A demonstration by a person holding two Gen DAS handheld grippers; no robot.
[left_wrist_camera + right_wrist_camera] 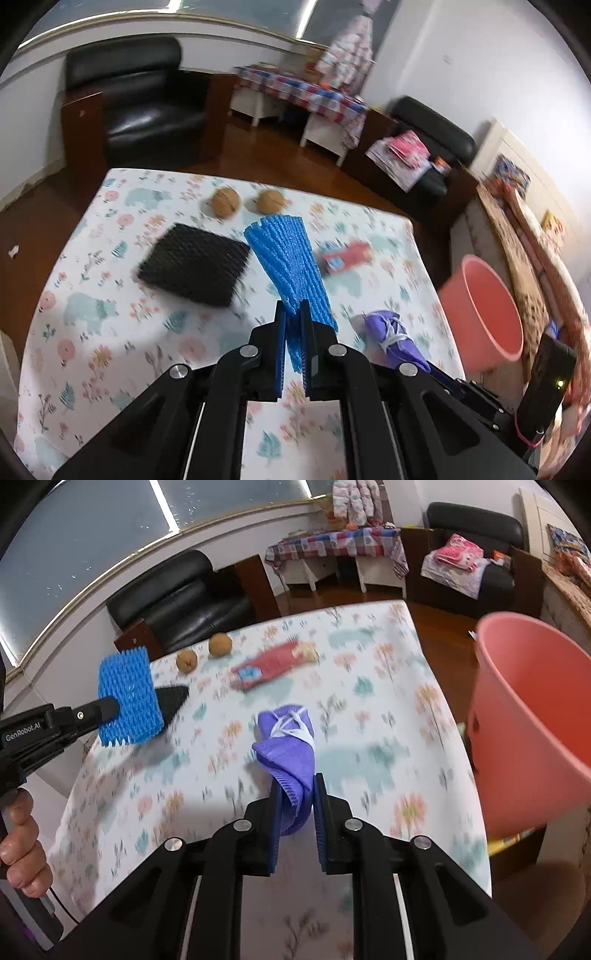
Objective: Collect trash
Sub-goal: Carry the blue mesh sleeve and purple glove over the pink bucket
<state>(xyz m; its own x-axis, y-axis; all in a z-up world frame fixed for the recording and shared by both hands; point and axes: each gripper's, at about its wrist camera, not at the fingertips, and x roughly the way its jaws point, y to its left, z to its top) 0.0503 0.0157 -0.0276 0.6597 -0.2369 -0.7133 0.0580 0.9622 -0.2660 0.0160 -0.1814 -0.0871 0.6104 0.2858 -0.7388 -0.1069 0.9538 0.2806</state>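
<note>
Gripping blue foam netting (286, 258) in my left fingers (293, 314), purple bundle (286, 746) (string-tied) in my right fingers (297, 788); pink bucket (532, 716) at frame right.

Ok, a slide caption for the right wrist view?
Right gripper holds purple foam net near pink bin; left gripper holds blue net.

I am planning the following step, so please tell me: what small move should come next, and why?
Probably carry the right hand-held gripper toward the pink bucket on its right. It is already shut on the purple foam net, lifted off the floral table, and the bucket's mouth is close. The left hand-held gripper holds the blue foam net and could follow.
</note>
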